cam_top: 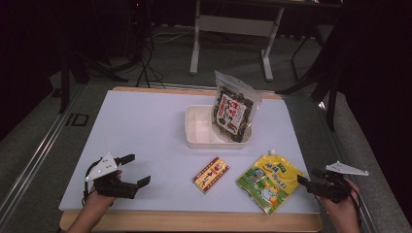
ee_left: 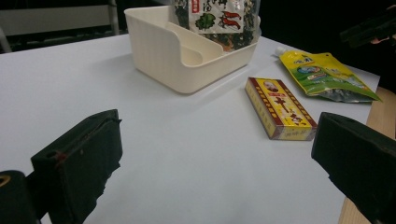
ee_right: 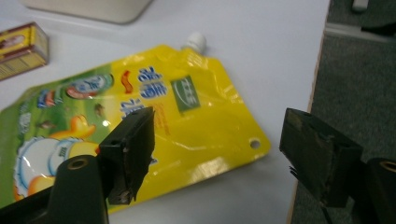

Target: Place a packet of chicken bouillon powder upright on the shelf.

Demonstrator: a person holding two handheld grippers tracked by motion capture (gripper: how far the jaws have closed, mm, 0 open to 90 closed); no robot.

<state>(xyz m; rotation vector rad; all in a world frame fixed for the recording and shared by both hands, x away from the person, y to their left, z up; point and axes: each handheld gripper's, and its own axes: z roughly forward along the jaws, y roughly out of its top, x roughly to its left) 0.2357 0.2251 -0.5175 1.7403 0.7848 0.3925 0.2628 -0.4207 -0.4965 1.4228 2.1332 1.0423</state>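
Right gripper, jaws spread, held low at the edge of the yellow spouted pouch; left gripper, jaws likewise spread, hovering over the white sheet.

- We see the right gripper with its 2 black jaws spread wide apart, gripping nothing.
- Its left jaw hangs over a yellow and green spouted pouch; we cannot tell whether it touches it. Its right jaw sits past the table's edge, over the grey floor.
- The pouch lies flat on the white table, its white cap pointing away and a small punched hole near its right corner.
- A yellow and red box lies at the far left, apart from the pouch.
- The bottom of a cream bin shows at the top edge.
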